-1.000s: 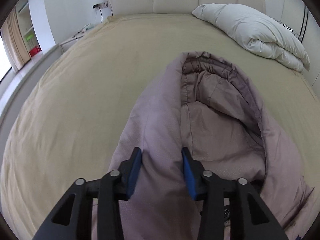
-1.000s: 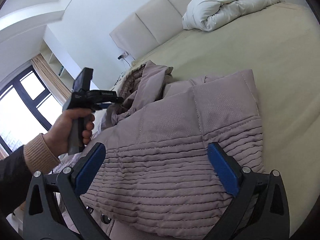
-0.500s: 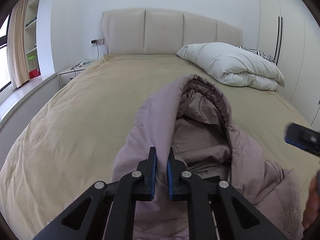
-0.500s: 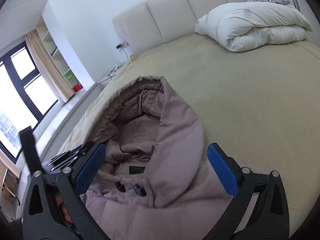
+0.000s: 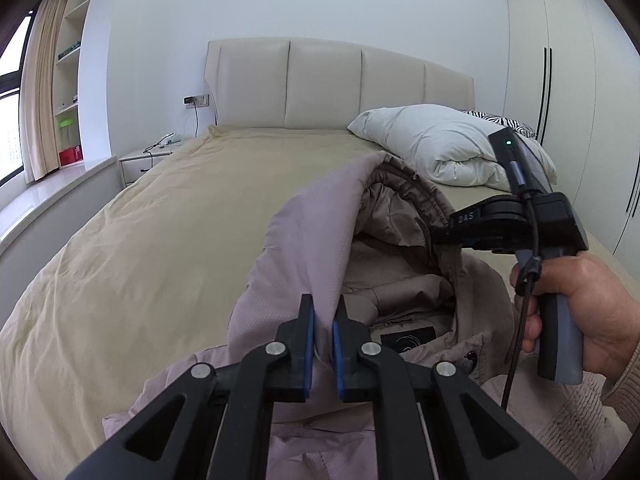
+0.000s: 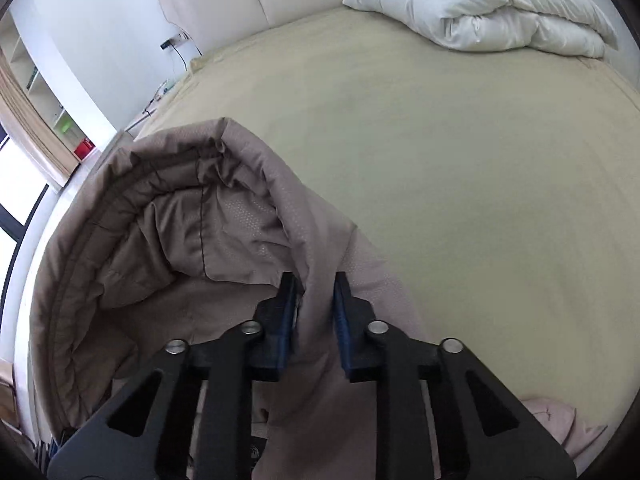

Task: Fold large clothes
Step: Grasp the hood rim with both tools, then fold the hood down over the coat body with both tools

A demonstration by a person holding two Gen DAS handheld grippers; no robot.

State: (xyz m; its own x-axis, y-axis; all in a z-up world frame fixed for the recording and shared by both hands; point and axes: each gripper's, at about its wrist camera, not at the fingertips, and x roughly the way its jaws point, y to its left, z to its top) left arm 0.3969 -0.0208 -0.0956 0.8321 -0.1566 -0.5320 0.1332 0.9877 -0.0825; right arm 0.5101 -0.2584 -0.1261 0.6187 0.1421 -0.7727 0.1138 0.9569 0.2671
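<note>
- Left wrist view: the only writing I can read is "DAS" in pale letters on the black body of the right gripper (image 5: 434, 236); the black label (image 5: 407, 338) sewn inside the jacket's neck carries a round mark too faint to make out.
- The mauve padded jacket (image 5: 308, 240) lies on the bed (image 5: 160, 220), its hood lifted clear of the tan cover; the shell is dotted and smooth, the lining brownish with a gathered rim.
- The left gripper (image 5: 322, 344) has its blue pads nearly together, pinching the hood's left edge between them.
- The right gripper's tips are buried in the hood's far edge, so from here I cannot tell how they stand; the right hand (image 5: 576, 304) grips its grey handle, a cable trailing down.
- A white duvet (image 5: 440, 144) sits folded near the headboard (image 5: 336, 84), half hiding a zebra-striped pillow (image 5: 500, 122).
- Right wrist view: no writing is legible here.
- The right gripper (image 6: 316, 320) is closed to a narrow gap on a thick fold of the hood's right edge, which fills the space between the pads.
- The hood's opening gapes to the left, showing the creased lining; the jacket's body is cut off below.
- Shelves (image 6: 44, 92) at left hold red and green things too small to identify.
</note>
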